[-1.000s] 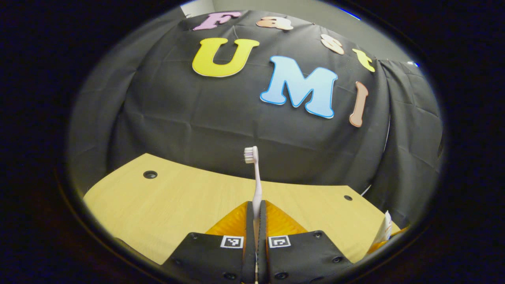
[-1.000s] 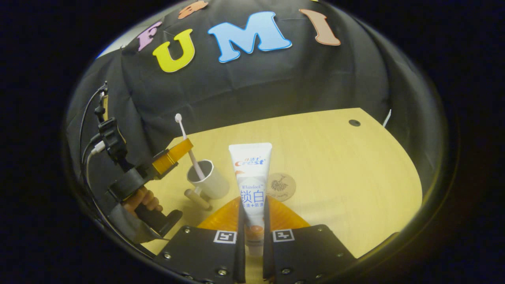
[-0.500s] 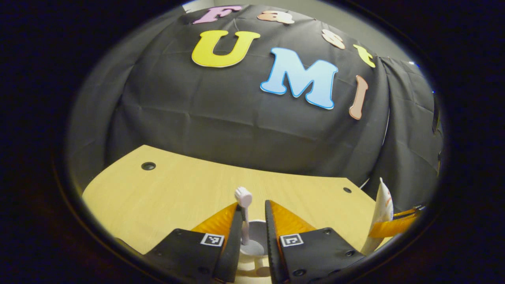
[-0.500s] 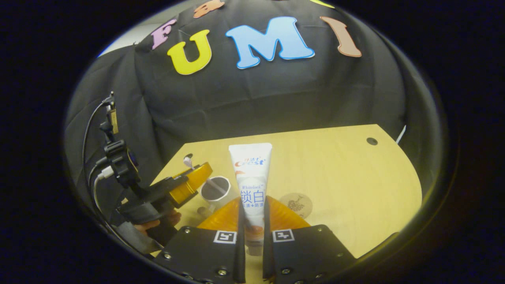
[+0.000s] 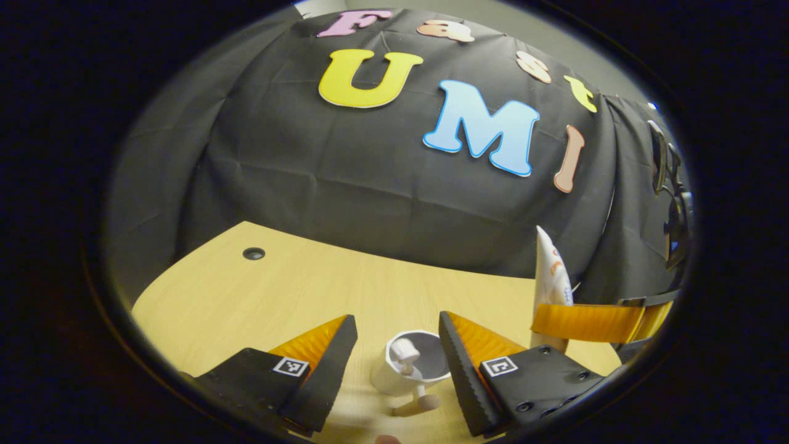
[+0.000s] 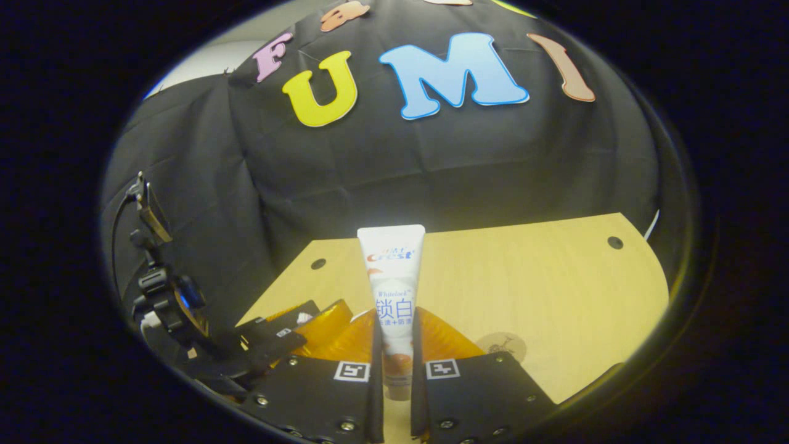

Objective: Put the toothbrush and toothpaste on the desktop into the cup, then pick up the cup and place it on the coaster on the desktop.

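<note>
Fingers (image 5: 345,351) of the left gripper (image 5: 394,351) stand wide apart over the white cup (image 5: 410,370), and the toothbrush (image 5: 404,354) rests inside it, head up against the rim; half a second ago they were only narrowly parted around the handle, and a second ago they gripped it. Spreading them probably frees the brush cleanly. Meanwhile the right gripper (image 6: 393,370) is clamped on the toothpaste (image 6: 393,296), held upright with its cap downward, likely so it drops straight into the cup. It has risen since the earlier frame, and the coaster (image 6: 502,345) on the desk (image 6: 542,277) now sits lower in the right gripper view.
</note>
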A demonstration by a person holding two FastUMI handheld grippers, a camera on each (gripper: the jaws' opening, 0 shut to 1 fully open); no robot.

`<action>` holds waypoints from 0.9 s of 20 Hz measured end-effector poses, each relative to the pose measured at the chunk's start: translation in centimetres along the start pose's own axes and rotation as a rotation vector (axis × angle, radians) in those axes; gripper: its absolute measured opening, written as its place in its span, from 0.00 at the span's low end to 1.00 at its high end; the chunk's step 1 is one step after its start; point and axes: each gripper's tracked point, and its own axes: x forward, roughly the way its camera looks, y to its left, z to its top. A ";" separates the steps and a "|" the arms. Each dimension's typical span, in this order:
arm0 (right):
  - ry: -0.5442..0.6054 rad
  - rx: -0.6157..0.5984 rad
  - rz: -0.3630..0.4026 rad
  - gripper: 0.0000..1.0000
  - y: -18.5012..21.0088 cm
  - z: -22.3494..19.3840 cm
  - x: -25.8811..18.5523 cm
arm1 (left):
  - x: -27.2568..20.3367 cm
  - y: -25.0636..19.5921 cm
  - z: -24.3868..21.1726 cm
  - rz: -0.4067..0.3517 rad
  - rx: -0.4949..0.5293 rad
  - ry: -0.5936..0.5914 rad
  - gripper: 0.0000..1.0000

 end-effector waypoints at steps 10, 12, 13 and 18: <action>-0.101 -0.067 0.064 0.18 3.4 2.7 5.8 | -5.4 1.1 0.9 -0.004 -0.048 -0.006 0.88; -0.112 -0.083 0.075 0.18 3.9 2.4 7.0 | -6.2 1.6 0.2 0.002 -0.060 0.006 0.88; -0.112 -0.091 0.079 0.18 4.0 2.1 7.6 | -6.5 1.9 -0.1 0.006 -0.062 0.013 0.88; -0.074 -0.135 0.074 0.18 4.2 -0.2 10.0 | -7.7 4.0 -0.4 0.032 -0.068 0.026 0.88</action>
